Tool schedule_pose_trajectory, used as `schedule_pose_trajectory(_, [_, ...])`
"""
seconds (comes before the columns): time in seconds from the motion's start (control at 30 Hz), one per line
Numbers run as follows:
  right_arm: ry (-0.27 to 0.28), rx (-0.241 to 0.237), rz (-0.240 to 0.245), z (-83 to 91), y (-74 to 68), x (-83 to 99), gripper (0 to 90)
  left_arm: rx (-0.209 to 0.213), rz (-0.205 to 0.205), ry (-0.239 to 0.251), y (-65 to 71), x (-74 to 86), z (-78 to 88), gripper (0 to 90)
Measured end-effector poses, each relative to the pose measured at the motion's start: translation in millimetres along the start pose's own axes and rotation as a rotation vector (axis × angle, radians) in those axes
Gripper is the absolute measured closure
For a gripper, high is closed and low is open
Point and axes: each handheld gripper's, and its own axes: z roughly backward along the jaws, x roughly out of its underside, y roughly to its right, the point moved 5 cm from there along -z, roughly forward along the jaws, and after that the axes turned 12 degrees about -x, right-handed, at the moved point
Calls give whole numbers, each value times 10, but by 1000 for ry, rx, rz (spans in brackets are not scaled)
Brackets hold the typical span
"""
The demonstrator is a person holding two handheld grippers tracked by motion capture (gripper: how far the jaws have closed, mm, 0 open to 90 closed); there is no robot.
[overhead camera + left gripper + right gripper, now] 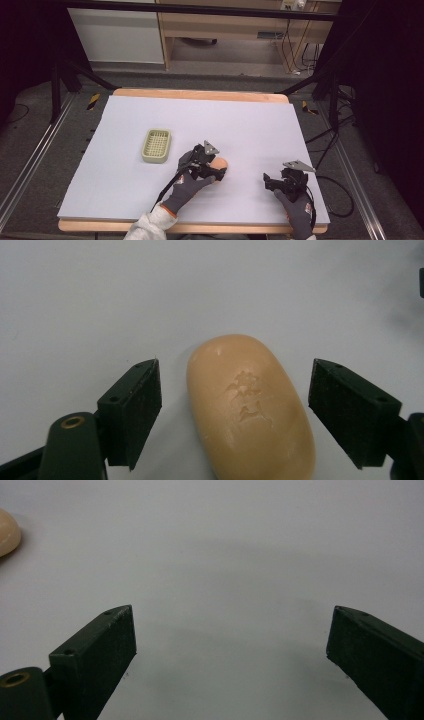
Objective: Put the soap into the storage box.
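A tan oval bar of soap [250, 410] with a stamped mark lies flat on the pale grey table cover. My left gripper [235, 410] is open around it, one jaw on each side with a gap to the soap on both. From above, the soap [221, 163] peeks out just beyond my left gripper [212, 172], a little right of a pale green soap dish [156, 145]. My right gripper [270, 181] rests open near the table's front right, with bare cover between its jaws [232, 645]. A sliver of the soap [7, 532] shows at that view's left edge.
The grey cover [200, 125] spans a wooden table whose front edge [200, 227] runs close to my hands. Cables [340, 195] trail off the right side. Black frame legs and a shelf unit stand beyond the far edge.
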Motion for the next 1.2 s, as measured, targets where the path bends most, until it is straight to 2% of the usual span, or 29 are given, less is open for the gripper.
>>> schedule_pose_trajectory(0.1, [-1, 0, 0, 0, 0, 1, 61, -3, -13, -14, 21, 16, -37, 204])
schedule_pose_trajectory(0.33, [-2, -2, 0, -3, -1, 1, 61, 4, -15, -31, 77, 33, -98, 202])
schedule_pose_trajectory(0.8, [-5, -4, -4, -4, -3, 2, 61, 7, -1, -75, 103, 68, -198, 244])
schedule_pose_trajectory(1.2, [-8, -3, -4, -6, -1, 4, 60, -22, -7, -86, 139, 83, -224, 244])
